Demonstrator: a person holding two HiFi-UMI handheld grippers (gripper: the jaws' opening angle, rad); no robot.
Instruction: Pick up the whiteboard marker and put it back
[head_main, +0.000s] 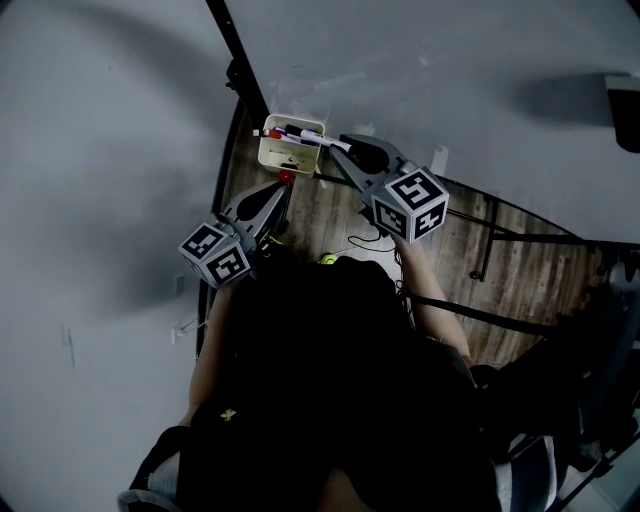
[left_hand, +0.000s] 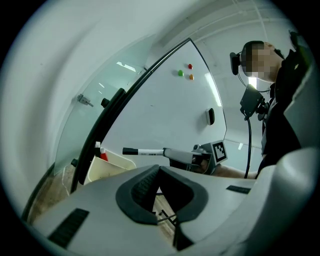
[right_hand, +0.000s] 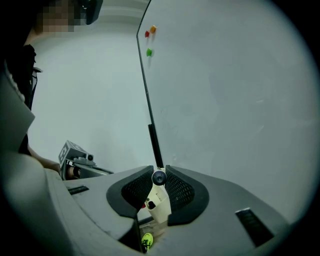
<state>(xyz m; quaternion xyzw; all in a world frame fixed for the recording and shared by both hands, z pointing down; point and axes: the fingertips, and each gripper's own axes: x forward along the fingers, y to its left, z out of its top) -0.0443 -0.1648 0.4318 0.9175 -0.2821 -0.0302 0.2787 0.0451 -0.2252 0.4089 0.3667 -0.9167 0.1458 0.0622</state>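
While our right gripper (head_main: 338, 148) points level, it squeezes the black-capped white whiteboard marker (left_hand: 142, 151) | above the cream plastic tray (left_hand: 111, 166) | our left gripper (left_hand: 160, 170) near, pinched together, empty.

The left gripper (head_main: 284, 184) and the right gripper (head_main: 337, 143) have light grey bodies. Inside the jaws are black ribbed pads (right_hand: 134, 189). Behind the jaws each carries a white cube (head_main: 410, 203) with black square markers. The person wears dark clothes (head_main: 320, 380), a black headset (left_hand: 234, 61) and a black cable (left_hand: 248, 150).
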